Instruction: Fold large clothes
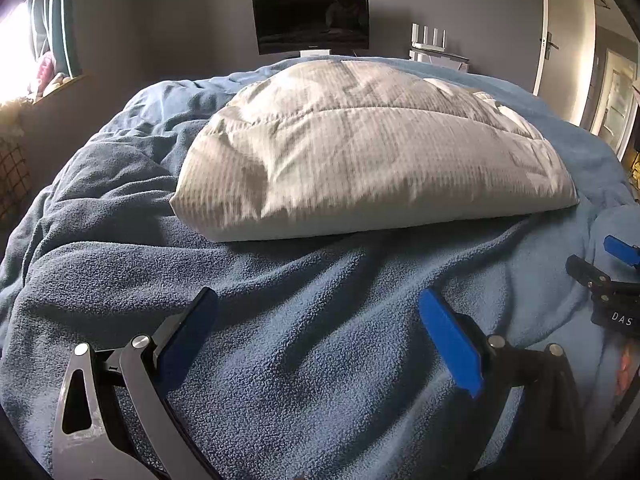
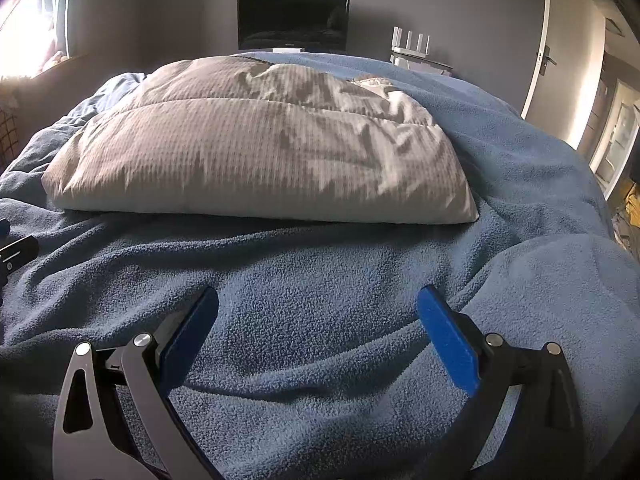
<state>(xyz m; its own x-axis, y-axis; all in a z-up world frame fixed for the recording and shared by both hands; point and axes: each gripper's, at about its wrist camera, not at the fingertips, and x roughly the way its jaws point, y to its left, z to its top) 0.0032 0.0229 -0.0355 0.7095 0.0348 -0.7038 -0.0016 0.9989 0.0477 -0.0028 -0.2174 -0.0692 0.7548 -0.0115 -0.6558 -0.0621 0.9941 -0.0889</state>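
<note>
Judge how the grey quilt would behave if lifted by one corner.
The quilt looks puffy and creased, so probably floppy: it would likely sag and unfold. Likely light for its bulk. The fleece blanket beneath may drag on it.

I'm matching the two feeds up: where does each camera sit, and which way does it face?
Left wrist: sits behind the open left gripper, low over the blue blanket, facing the duvet; the right gripper shows at the right edge.
Right wrist: sits behind the open right gripper, facing the same way.
Shared: blanket, duvet, monitor.
</note>
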